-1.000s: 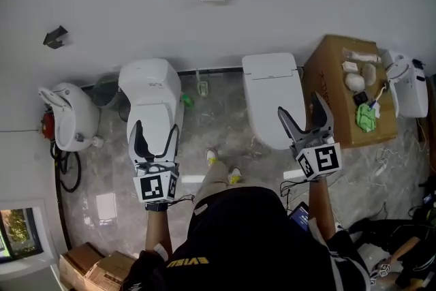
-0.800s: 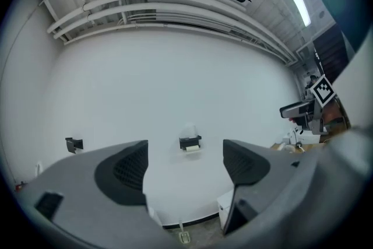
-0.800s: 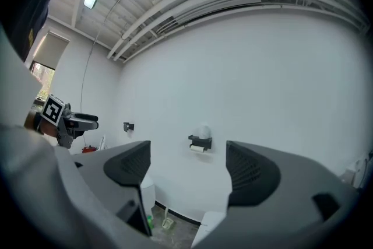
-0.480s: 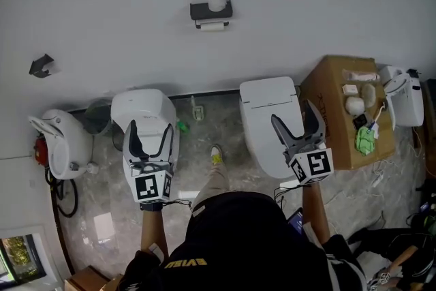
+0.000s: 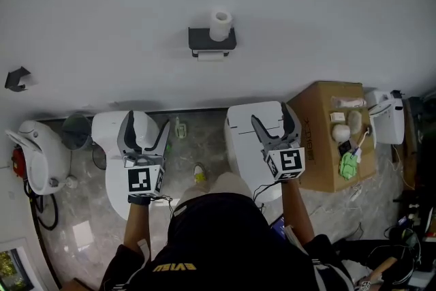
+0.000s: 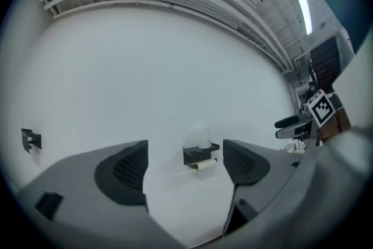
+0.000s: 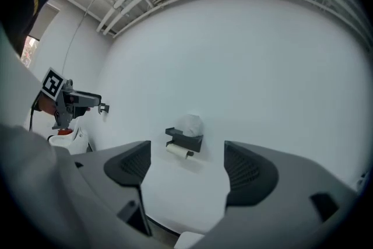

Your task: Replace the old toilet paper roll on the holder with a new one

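A black holder (image 5: 212, 41) is fixed to the white wall. A new white roll (image 5: 220, 25) stands on its shelf, and a thin, nearly used-up roll (image 5: 211, 56) hangs on the bar beneath. Both gripper views show the holder (image 6: 201, 153) (image 7: 185, 141) straight ahead between the jaws, still far off, with the new roll (image 6: 203, 139) (image 7: 190, 124) on top and the old roll (image 6: 204, 165) (image 7: 179, 151) below. My left gripper (image 5: 144, 132) and right gripper (image 5: 276, 125) are held out in front of me, both open and empty.
Two white toilets (image 5: 111, 140) (image 5: 244, 123) stand against the wall below the holder. A cardboard box (image 5: 320, 133) with small items on top sits to the right. A white appliance (image 5: 37, 157) is at the far left, and a small black wall hook (image 5: 16, 78) above it.
I have moved toward the wall: the holder sits lower and larger in the head view. Both grippers have shifted left and up with me, still open.
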Available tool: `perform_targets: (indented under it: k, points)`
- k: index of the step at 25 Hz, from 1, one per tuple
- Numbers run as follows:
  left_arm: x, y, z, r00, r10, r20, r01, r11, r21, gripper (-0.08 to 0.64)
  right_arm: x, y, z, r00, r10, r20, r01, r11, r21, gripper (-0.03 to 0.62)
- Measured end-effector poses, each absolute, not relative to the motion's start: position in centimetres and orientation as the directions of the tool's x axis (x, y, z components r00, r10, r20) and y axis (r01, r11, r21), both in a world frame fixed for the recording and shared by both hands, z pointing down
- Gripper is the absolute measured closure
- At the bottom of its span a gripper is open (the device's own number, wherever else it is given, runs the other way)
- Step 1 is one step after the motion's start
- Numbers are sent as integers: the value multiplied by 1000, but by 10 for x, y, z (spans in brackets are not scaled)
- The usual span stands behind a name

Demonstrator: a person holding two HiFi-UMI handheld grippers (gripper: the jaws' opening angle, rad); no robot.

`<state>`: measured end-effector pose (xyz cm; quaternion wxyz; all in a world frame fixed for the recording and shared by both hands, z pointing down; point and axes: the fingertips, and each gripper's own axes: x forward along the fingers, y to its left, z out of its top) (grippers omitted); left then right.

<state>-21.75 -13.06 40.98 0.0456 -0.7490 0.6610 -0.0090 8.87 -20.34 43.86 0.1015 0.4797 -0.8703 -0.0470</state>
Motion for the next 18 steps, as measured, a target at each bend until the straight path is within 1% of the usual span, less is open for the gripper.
perform_targets:
  k: [4, 9, 15, 18]
  points:
    - [-217, -155, 420, 148, -988, -40, -987, -145, -75, 166, 69, -238, 461, -530, -829, 177, -793, 559, 241, 198]
    - [-218, -179, 436, 144, -989, -20, -988, -143, -54, 166, 49, -266, 481, -551, -807, 213, -763, 591, 262, 198]
    - [-211, -199, 441, 165, -986, -28, -985, -163, -47, 166, 20, -306, 511, -523, -807, 275, -659, 587, 470, 198]
    - [-206, -202, 443, 173, -984, -28, -984, -172, -40, 166, 5, -322, 522, -517, -804, 294, -601, 586, 544, 198]
